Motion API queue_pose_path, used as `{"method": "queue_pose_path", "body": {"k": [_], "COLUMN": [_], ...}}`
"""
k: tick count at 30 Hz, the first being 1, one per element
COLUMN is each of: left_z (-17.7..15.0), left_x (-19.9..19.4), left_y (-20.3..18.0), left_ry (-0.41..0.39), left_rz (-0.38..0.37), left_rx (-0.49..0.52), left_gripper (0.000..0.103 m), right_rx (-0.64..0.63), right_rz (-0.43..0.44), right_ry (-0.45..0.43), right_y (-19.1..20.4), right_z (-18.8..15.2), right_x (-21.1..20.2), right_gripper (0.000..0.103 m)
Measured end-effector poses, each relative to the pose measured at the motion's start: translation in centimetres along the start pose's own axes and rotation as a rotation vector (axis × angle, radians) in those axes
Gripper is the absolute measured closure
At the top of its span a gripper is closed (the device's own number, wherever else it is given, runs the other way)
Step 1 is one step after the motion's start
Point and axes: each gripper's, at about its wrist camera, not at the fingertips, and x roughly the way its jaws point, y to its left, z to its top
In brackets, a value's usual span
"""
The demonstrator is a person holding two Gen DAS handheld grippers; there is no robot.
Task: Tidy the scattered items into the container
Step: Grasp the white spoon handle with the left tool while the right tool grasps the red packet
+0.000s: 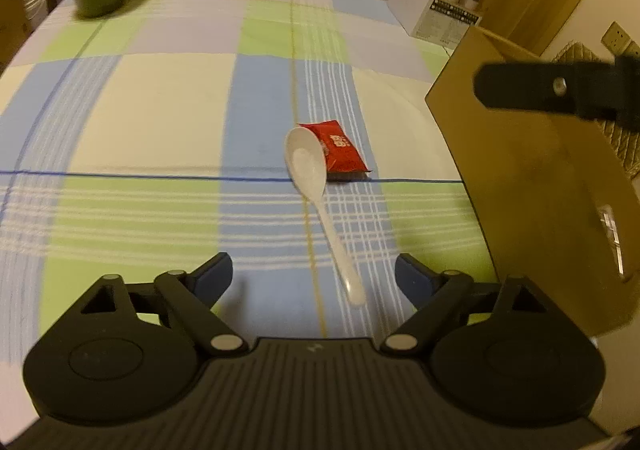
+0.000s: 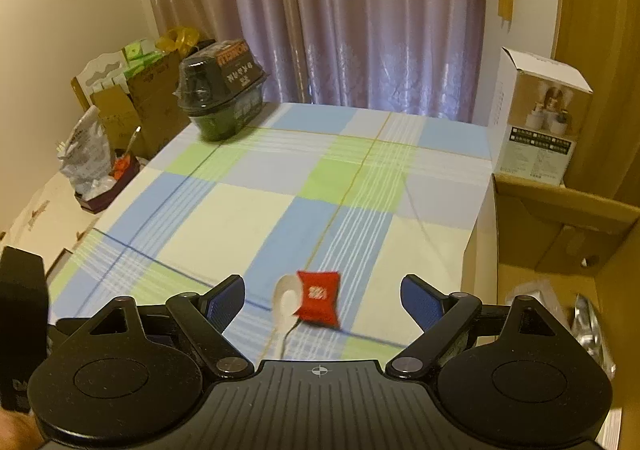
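A white spoon [image 1: 316,186] lies on the checked cloth with its bowl against a red packet [image 1: 340,148]. My left gripper [image 1: 314,270] hangs open just above the cloth, and the tip of the spoon's handle lies between its fingers, untouched. The brown cardboard box [image 1: 540,210] stands open at the right, with a black finger [image 1: 520,90] of the other gripper over it. In the right wrist view my right gripper [image 2: 322,290] is open and holds nothing. The red packet [image 2: 320,300] and the spoon [image 2: 286,298] show between its fingers, lower down on the cloth.
A dark green wrapped bowl [image 2: 222,98] sits at the cloth's far left corner and a white carton [image 2: 536,118] at the far right. The cardboard box [image 2: 560,210] holds silvery wrapped items [image 2: 592,326]. Bags and boxes crowd the floor on the left [image 2: 92,158].
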Motion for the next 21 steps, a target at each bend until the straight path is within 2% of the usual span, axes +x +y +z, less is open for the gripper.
{"method": "queue_pose_path", "body": {"k": [2,6,8,9,12,14,17,19,21], "left_z": [0.3,0.8,1.0,1.0,1.5,1.7,1.6,1.3,1.1], "left_x": [1.5,4.3,5.5,5.9,6.4,6.5,6.2,5.7,5.3], "left_y": [-0.6,-1.6,-1.9,-2.0,-2.1,-2.1,-1.3,-0.3,1.1], "left_ry": [0.004,0.017,0.020,0.022,0.009,0.012,0.017,0.008,0.006], "left_rz": [0.006,0.013,0.023,0.027,0.035,0.056,0.074,0.113,0.135], "left_rx": [0.015,0.054,0.082,0.092,0.140,0.177,0.220,0.257,0.258], "left_gripper": [0.028,0.040,0.054,0.058,0.064,0.082,0.091,0.096,0.096], "right_rx": [0.013,0.019,0.013,0.012,0.006,-0.002,-0.033,-0.055,-0.077], "right_rz": [0.001,0.001,-0.002,-0.002,-0.008,-0.005,-0.010,-0.019,-0.022], "right_ry": [-0.002,0.002,0.004,0.005,0.011,0.017,0.025,0.031,0.045], "right_y": [-0.8,-1.6,-1.9,-2.0,-2.0,-1.9,-1.2,-0.6,0.0], "right_z": [0.2,0.4,0.5,0.6,0.6,0.6,0.6,0.6,0.4], "right_x": [0.7,1.9,2.5,2.7,3.4,3.7,4.2,4.5,5.1], "right_gripper": [0.012,0.012,0.012,0.012,0.012,0.012,0.012,0.012,0.012]}}
